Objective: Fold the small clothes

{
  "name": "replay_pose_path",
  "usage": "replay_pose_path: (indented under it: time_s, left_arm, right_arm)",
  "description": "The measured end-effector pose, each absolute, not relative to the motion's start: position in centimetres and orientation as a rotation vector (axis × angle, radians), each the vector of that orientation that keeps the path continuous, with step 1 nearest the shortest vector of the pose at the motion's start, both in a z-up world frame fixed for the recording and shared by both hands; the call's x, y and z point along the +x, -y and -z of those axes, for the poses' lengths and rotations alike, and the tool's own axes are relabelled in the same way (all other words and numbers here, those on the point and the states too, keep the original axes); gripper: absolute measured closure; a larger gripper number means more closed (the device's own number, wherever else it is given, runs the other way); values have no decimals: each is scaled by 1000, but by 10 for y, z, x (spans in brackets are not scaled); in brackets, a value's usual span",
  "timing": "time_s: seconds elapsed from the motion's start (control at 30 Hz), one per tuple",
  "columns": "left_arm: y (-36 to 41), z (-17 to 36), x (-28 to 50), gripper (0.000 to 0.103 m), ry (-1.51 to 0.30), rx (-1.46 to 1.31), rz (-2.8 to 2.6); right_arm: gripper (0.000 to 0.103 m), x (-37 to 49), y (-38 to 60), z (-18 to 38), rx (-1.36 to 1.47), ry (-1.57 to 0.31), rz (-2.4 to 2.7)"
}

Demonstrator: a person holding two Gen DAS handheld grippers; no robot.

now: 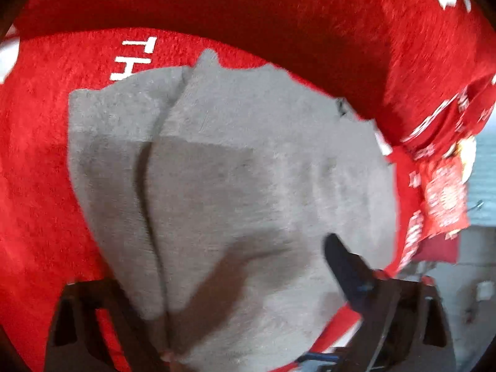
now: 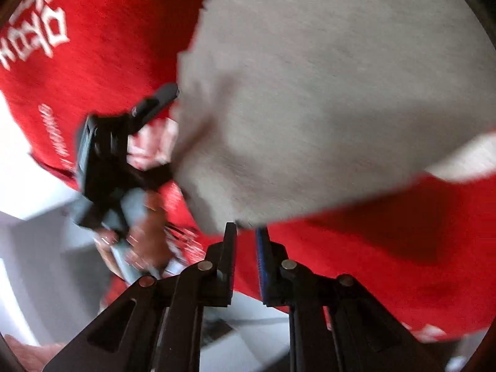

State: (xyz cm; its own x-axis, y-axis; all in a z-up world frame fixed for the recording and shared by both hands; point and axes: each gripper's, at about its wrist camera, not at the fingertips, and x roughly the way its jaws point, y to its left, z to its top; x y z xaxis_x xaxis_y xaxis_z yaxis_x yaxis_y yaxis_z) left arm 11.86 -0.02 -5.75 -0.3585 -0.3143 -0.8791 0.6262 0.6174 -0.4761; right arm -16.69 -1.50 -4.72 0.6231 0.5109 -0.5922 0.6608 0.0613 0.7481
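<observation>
The grey cloth [image 1: 232, 155] lies on a red blanket [image 1: 46, 155] with white lettering, directly ahead of and under both pairs of fingers. It looks like a soft, napped knit: light, limp and rather grippy, with no stiffness to hold a fold on its own. A lengthwise crease or seam runs up its left part in the left wrist view. It will likely sag and drag on the fuzzy blanket, so it wants lifting clear rather than sliding. The left gripper [image 2: 169, 130] stands with its fingers wide apart and a bunched edge of the cloth between or just beside them. No pad presses on the fabric, though the blur makes that reading tentative. From its own camera only the right-hand finger [image 1: 341, 263] shows, lying over the cloth's near corner, and the other is hidden by the fabric. The right gripper [image 2: 246, 241] has its fingers drawn close with a slim gap between them. The cloth's lowest corner meets the fingertips, but I cannot tell whether it is actually pinched or only touching. The best hold is probably on two corners of one edge, taken well into the fabric past the hem. A shallow nip at the very tips could slip out of such loose pile.
</observation>
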Motion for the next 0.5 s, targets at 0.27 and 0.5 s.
replay_pose_path:
  time_s: [0.27, 0.5]
  left_arm:
    - [-4, 57, 117, 52, -1607, 412, 963]
    - [-28, 53, 136, 87, -1619, 214, 876]
  right_arm:
    - [72, -168, 90, 1, 1339, -896, 292]
    - [99, -131, 120, 48, 1281, -1077, 262]
